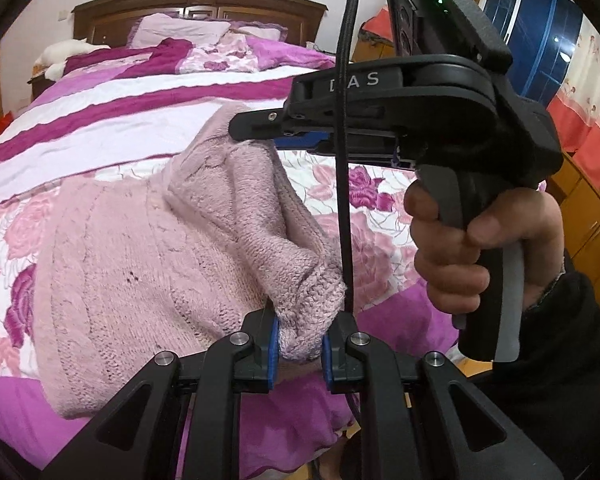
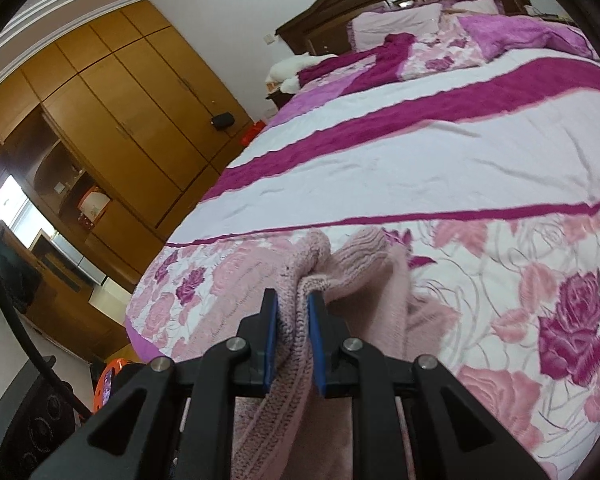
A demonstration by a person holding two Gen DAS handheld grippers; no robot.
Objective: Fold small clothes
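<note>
Sweater (image 1: 148, 248) edges clamped, left gripper (image 1: 300, 344), right gripper (image 2: 293, 320)

Bed (image 1: 140, 120) with floral pink-magenta cover filled the frame centre; dark wooden headboard (image 1: 196, 4) at top; wooden wardrobe (image 2: 112, 92) upper left; dark window (image 1: 540, 32) upper right.

Left wrist view close over pink knitted sweater (image 1: 148, 248), facing the dark wooden headboard (image 1: 196, 4), right wrist view likewise (tilted), both sharing the floral pink-and-magenta bedspread (image 2: 440, 160)
</note>
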